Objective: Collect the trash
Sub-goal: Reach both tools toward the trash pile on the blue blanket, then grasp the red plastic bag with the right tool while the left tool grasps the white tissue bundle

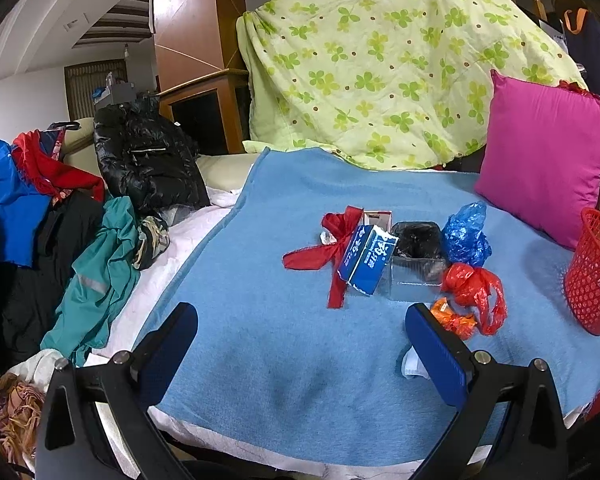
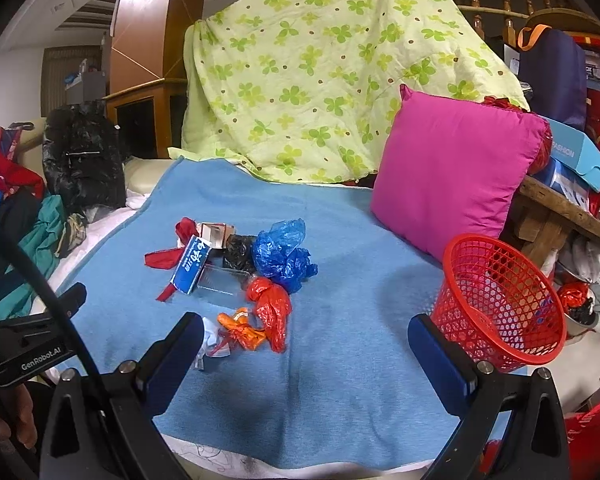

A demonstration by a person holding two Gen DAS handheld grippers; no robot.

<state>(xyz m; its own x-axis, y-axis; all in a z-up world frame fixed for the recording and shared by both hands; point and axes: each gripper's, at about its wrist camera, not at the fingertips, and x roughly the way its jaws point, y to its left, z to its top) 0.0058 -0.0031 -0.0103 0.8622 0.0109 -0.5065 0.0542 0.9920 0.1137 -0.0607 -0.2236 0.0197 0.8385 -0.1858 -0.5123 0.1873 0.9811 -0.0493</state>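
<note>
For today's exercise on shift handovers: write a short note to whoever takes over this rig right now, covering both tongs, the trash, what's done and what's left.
Left tongs: open, empty. Right tongs: open, empty.
Trash lies clustered on the blue blanket: blue carton, red ribbon, blue bag, red bag, orange wrapper, clear tray.
Red basket stands on the blanket to the right, apparently empty.
Done: nothing.
Left: all pieces.

The red basket (image 1: 594,276) is running off the left wrist view's right edge; the white scrap (image 1: 413,366) is hiding behind a finger (kind unclear); the blue carton's (image 2: 191,266) print is staying unreadable.
</note>
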